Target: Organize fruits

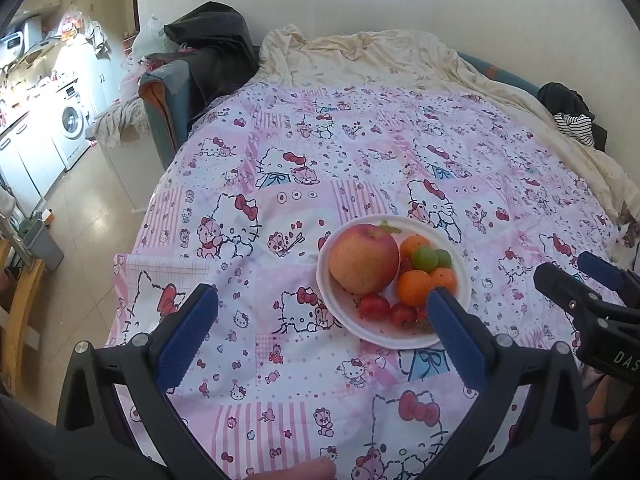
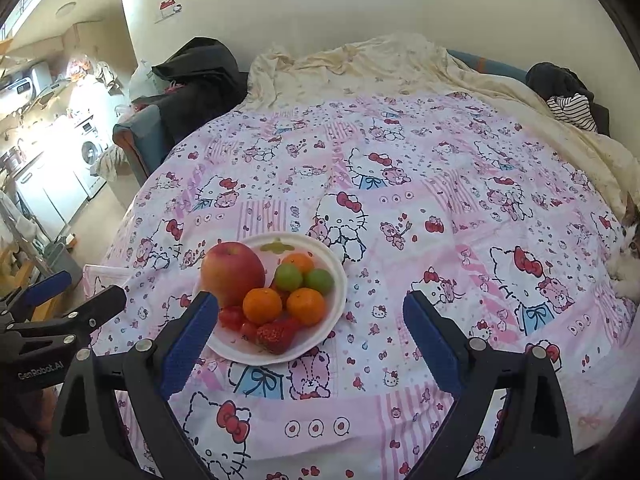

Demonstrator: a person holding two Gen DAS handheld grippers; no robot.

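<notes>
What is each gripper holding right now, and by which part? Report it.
Nothing is held. The left gripper and the right gripper are both open and empty above the bedspread; all fruit sits in the white plate.

2 wrist cams, shared plate (image 1: 460, 280) view.

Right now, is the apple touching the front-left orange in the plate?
Touching. The right wrist view shows the apple pressed against the orange with no gap between them, both inside the white plate.

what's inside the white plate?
White plate holds one apple, three oranges, two green fruits, small red fruits and a strawberry. Anything beneath the pile is hidden.
</notes>
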